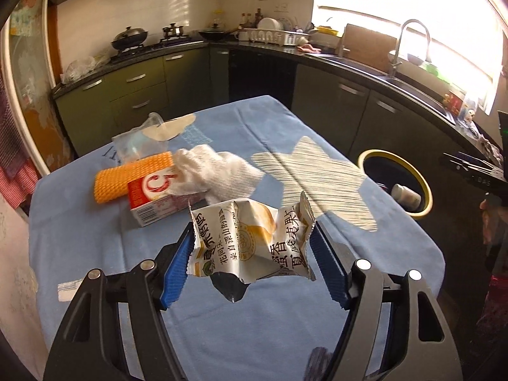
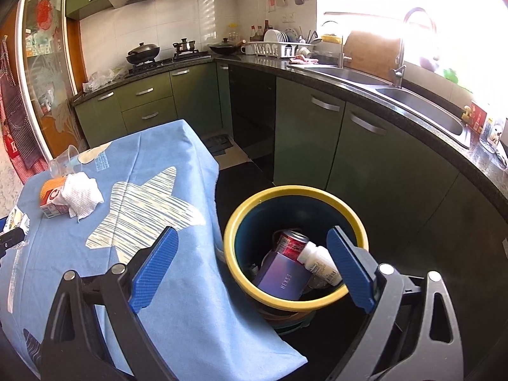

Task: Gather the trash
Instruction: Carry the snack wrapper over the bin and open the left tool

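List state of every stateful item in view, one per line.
snack wrapper: torn open, crumpled, clamped in left gripper
right gripper: jaws open, empty, above bin
bin: uncovered, partly filled
soda can: in bin, tilted
pill bottle: in bin, capped, on its side
plastic cup: tipped over on table
paper towel: crumpled, against carton
carton: lying flat

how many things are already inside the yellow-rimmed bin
3 visible: a red drink can at the back, a white plastic bottle on the right, a purple box in front. More may lie underneath.
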### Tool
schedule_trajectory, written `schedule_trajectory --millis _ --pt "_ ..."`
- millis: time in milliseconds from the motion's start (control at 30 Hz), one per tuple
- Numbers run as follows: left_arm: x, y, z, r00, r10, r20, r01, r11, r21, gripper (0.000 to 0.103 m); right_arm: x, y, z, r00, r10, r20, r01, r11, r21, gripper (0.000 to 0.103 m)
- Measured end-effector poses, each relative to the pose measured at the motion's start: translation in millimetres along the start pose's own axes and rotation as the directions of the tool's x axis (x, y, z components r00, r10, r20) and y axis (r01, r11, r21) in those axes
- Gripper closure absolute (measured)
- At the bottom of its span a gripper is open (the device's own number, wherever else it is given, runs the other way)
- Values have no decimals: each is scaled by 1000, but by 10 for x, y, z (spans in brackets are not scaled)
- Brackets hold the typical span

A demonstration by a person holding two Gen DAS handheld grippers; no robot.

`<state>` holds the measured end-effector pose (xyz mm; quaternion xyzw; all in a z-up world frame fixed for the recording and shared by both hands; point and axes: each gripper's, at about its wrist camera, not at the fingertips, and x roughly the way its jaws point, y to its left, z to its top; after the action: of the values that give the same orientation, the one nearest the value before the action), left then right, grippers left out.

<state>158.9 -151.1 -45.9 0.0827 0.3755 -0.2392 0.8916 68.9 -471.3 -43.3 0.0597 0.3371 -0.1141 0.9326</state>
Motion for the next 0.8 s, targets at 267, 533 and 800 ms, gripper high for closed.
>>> schedule_trajectory --millis 267,533,800 --pt "415 -1164 407 984 -166 -64 175 969 174 32 -45 -610 -179 999 -45 17 44 994 99 13" --pt "1128 -2230 869 937 -305 -170 342 897 280 32 -38 -1258 -413 995 -101 -21 103 971 215 13" --pt "2038 -2714 1145 923 -312 -227 367 891 268 27 -28 -1505 -591 990 -126 -59 137 956 259 13"
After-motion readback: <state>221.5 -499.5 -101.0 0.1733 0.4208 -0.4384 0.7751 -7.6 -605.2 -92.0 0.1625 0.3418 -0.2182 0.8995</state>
